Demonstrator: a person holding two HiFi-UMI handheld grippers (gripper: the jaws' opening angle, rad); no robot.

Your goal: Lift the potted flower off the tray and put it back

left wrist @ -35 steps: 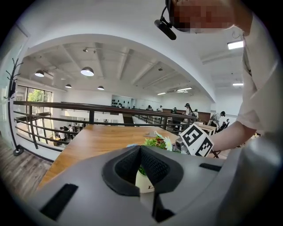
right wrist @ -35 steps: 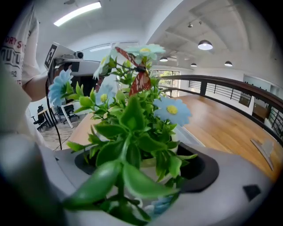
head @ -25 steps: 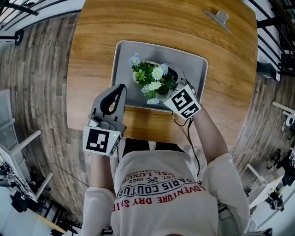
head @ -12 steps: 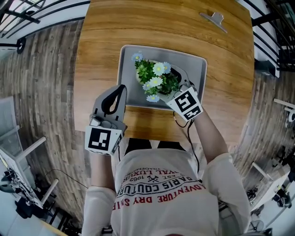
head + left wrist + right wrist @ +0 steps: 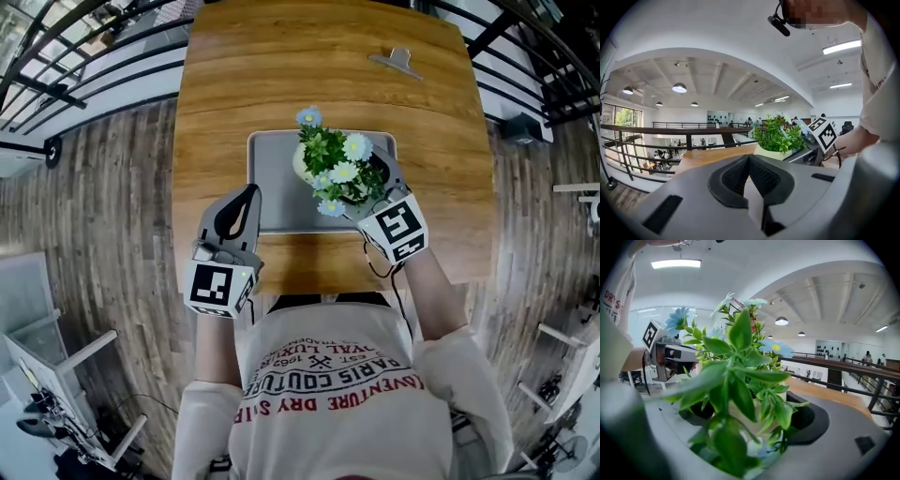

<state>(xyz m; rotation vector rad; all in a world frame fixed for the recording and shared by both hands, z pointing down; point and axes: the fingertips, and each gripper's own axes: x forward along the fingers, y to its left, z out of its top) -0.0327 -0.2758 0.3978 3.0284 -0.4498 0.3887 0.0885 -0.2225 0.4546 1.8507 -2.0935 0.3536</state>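
Note:
The potted flower (image 5: 339,172), green leaves with white and blue blooms in a cream pot (image 5: 771,152), hangs over the right half of the grey tray (image 5: 277,202). My right gripper (image 5: 349,184) is shut on the pot, one jaw on each side, and the leaves (image 5: 740,376) hide most of the pads. The pot looks raised a little off the tray. My left gripper (image 5: 249,192) is shut on nothing, hovering by the tray's front left corner and pointing at the plant (image 5: 778,135).
The tray rests on a wooden table (image 5: 281,75) with a small metal clip (image 5: 398,61) near the far edge. Wooden floor and black railings (image 5: 84,66) surround the table. The person stands at the near edge.
The potted flower, held by my right gripper, has shifted from the tray's left-centre to over its right half and appears higher. My left gripper has stayed by the front left corner.

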